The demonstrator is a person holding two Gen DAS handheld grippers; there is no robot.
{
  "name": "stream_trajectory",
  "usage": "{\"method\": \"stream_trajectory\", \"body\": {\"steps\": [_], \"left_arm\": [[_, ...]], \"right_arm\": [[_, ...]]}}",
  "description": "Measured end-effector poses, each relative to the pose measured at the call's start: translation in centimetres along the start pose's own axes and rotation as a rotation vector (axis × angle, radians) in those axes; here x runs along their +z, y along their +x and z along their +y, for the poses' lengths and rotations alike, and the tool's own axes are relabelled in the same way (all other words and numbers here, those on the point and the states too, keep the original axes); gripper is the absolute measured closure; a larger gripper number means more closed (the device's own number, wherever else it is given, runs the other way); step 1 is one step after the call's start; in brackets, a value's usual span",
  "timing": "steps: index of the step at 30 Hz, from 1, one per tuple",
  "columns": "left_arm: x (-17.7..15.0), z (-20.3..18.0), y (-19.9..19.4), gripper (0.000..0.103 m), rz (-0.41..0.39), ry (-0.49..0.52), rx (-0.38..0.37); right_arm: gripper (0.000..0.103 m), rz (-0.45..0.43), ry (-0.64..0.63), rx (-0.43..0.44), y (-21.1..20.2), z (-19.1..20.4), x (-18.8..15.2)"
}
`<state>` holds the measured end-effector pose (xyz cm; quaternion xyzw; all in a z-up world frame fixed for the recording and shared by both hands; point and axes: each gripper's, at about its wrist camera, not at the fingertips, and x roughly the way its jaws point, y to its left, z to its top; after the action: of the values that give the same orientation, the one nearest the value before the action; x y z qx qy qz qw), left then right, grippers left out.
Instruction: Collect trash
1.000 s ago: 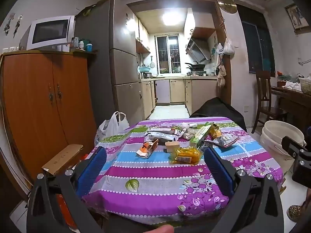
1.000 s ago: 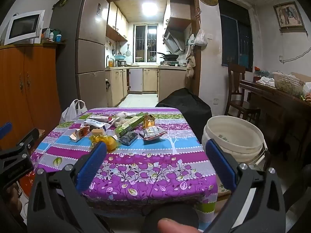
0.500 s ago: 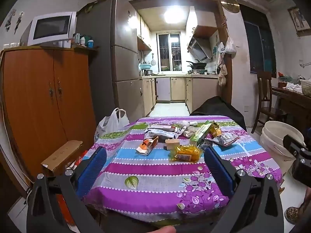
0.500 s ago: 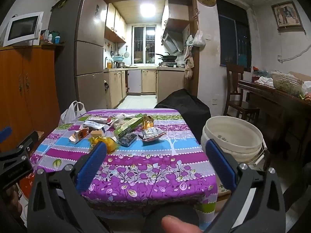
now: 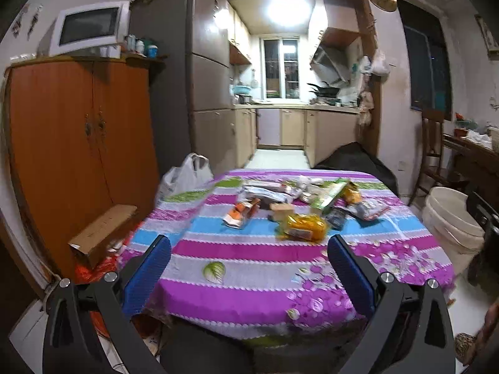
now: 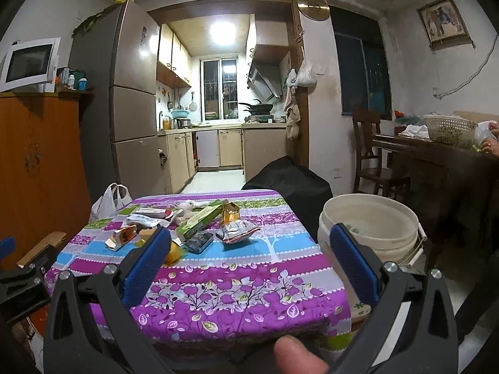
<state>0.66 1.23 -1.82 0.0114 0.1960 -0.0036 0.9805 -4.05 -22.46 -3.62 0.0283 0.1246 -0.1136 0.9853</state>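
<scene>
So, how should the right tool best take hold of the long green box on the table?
Grip the green box across its narrow width, near the middle of its length, coming from above. It lies flat and slanted among other wrappers, so only its long sides look free. The right tool is open and far from it.

Microwave (image 5: 89, 28) atop orange cabinet (image 5: 81, 143), beside tall fridge (image 5: 190, 71).

purple floral striped tablecloth (image 6: 237, 293)
</scene>
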Motion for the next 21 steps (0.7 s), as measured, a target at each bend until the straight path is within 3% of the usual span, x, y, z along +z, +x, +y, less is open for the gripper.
{"method": "stream_trajectory", "body": {"steps": [10, 21], "left_arm": [[-1.1, -1.2, 2.8, 0.003, 0.067, 0.115, 0.082], [-0.7, -1.1, 7.0, 0.003, 0.125, 0.099, 0.091]], "right_arm": [[0.005, 0.06, -0.014, 0.04, 2.5, 0.2, -0.7], [0.005, 0.163, -0.03, 0.057, 6.0, 0.2, -1.7]]}}
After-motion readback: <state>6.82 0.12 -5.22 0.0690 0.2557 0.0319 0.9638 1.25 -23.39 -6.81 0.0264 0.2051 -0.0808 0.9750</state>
